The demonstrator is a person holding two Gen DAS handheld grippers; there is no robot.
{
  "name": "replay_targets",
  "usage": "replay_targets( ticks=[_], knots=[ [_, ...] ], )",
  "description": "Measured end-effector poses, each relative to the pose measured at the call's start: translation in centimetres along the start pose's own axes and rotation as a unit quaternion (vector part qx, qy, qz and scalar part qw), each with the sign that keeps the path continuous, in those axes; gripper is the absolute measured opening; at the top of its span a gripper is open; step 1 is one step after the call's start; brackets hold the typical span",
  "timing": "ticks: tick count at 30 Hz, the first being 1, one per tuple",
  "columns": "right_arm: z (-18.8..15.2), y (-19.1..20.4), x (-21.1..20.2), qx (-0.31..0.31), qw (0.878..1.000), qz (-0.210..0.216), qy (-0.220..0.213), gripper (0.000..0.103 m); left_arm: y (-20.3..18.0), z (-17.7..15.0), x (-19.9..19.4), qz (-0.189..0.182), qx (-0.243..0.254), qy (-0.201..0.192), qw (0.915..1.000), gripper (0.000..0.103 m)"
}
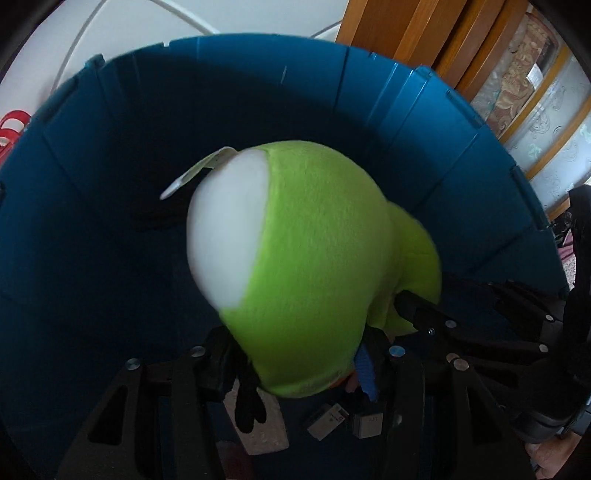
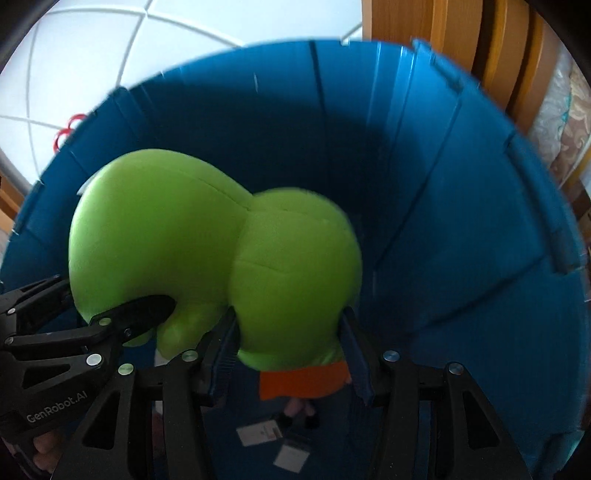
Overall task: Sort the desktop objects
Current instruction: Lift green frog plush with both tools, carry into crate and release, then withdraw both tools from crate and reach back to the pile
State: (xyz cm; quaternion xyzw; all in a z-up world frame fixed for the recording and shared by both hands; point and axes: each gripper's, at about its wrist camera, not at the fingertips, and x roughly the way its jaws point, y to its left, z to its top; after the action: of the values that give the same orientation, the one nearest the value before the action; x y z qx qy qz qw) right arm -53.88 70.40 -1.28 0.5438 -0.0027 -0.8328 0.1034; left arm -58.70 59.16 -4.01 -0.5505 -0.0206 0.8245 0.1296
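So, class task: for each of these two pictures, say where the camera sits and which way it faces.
Left wrist view: on the left gripper, looking down into the blue bin; its fingers clamp the green plush toy; the right gripper enters from the right.
Right wrist view: on the right gripper, looking down likewise; the left gripper enters from the left.
Shared: toy, bin, both grippers.

Green plush toy point(image 2: 288, 266) is showing soft, matt, fuzzy cloth; its white patch point(image 1: 229, 232) is looking smoother, same fleece. Orange cloth part point(image 2: 303, 380) is hanging under it, matt. Blue bin point(image 2: 461, 221) is looking like ribbed hard plastic with a slight sheen. Left gripper point(image 1: 299, 365) and right gripper point(image 2: 288, 354) are showing matt black plastic with shiny metal rivets. Fingers point(image 2: 354, 354) are carrying ridged blue pads. Wood panel point(image 1: 406, 33) is looking glossy, varnished.
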Motion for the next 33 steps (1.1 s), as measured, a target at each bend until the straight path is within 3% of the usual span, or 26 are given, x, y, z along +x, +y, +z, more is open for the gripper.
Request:
replay_targets(
  ticks=[3, 7, 9, 13, 15, 17, 20, 23, 28, 33],
  knots=[
    [-0.4, 0.3, 0.3, -0.004, 1.0, 0.0, 0.01, 0.044, -0.9, -0.1, 0.9, 0.066, 0.018, 0.007, 0.9976, 0.053],
    [-0.9, 0.6, 0.1, -0.007, 1.0, -0.005, 0.016, 0.051, -0.6, 0.0, 0.8, 0.065, -0.012, 0.004, 0.9978, 0.054],
    [-1.0, 0.3, 0.5, -0.004, 1.0, -0.007, 0.023, 0.068, -0.8, 0.0, 0.6, 0.077, -0.017, -0.005, 0.9969, 0.054],
    [-1.0, 0.0, 1.0, -0.009, 0.999, -0.015, 0.03, 0.076, 0.0, -0.9, -0.1, 0.085, -0.021, -0.011, 0.9961, 0.054],
    [0.3, -0.3, 2.1, -0.008, 0.999, -0.016, 0.034, 0.088, -0.7, -0.8, 0.0, 0.091, -0.017, -0.011, 0.9957, 0.054],
    [0.2, 0.1, 2.1, -0.007, 0.999, -0.02, 0.037, 0.094, -2.1, -0.8, 0.4, 0.099, -0.009, -0.01, 0.995, 0.054],
    [0.2, 1.0, 2.1, -0.006, 0.999, -0.017, 0.043, 0.096, -2.2, -1.4, 0.4, 0.114, -0.001, -0.01, 0.9934, 0.055],
    [0.2, 1.6, 2.8, -0.011, 0.998, -0.021, 0.05, 0.1, -2.7, -1.3, 0.0, 0.131, -0.001, -0.014, 0.9913, 0.064],
    [-0.2, 2.2, 3.0, -0.009, 0.998, -0.008, 0.054, 0.102, -1.0, -2.3, -4.1, 0.147, -0.019, -0.051, 0.9877, 0.066],
    [-0.4, 3.0, 0.5, -0.014, 0.999, -0.001, 0.028, 0.102, -2.6, -4.2, -10.4, 0.136, -0.012, -0.097, 0.9859, 0.069]
  ],
)
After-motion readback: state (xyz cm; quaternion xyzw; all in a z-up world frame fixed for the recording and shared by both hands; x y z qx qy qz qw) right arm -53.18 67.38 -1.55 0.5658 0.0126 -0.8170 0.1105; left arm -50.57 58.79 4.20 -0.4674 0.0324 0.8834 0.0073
